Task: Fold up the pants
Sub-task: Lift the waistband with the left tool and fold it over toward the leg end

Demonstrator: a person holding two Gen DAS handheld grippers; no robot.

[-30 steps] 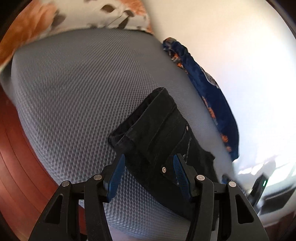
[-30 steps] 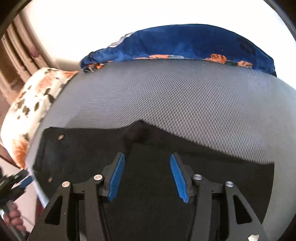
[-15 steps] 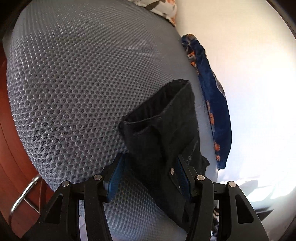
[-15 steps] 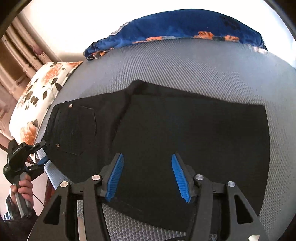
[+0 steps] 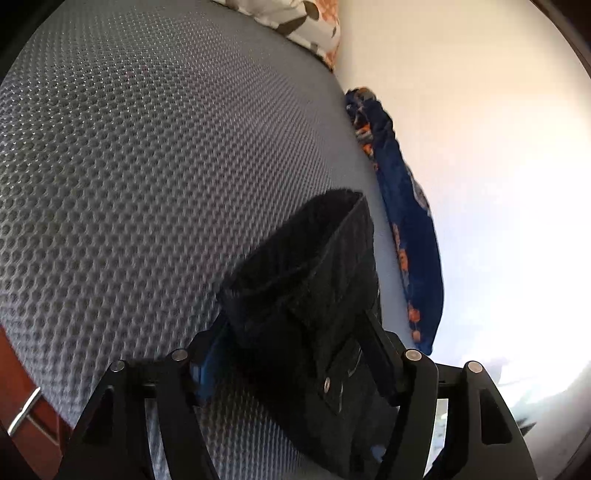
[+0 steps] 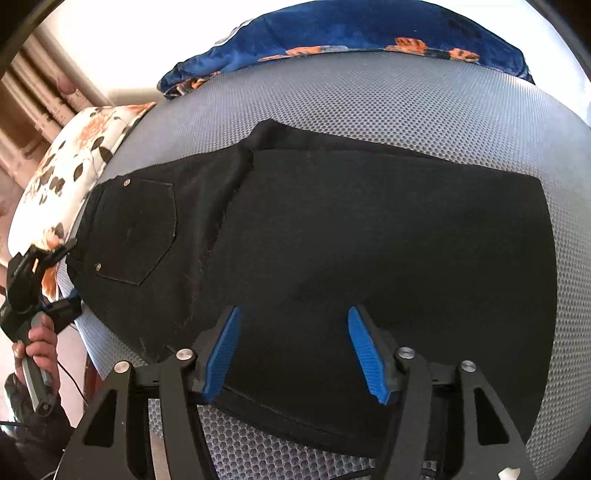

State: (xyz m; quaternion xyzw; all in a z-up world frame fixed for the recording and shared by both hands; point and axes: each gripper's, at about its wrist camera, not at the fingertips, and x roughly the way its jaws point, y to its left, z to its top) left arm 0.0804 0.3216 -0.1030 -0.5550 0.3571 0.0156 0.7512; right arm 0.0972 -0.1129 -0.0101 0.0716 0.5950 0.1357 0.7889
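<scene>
While both tongs are letting go, the fold reads as follows.

Pants: black pants [image 6: 332, 240] lie flat on the grey mesh mattress [image 6: 406, 110], legs doubled into a broad rectangle, back pocket [image 6: 136, 229] up, waistband at the left edge.

Left gripper: the left gripper [image 5: 291, 354] straddles the waistband [image 5: 295, 258] at the bed's near left edge; its jaws are opening, cloth between them. Whether the pads still touch the fabric is hard to tell, since the band hides them.

Right gripper: the right gripper [image 6: 295, 347] hovers over the near hem, jaws opening, nothing pinched.

Done: legs look laid together and folded back once.

Left: judging by the long shape, one more fold, waist toward the right end, plus smoothing the ridge near the crotch seam.

Nearby: floral pillow [image 6: 74, 162] far left; blue blanket [image 6: 351, 33] along the far edge.
</scene>
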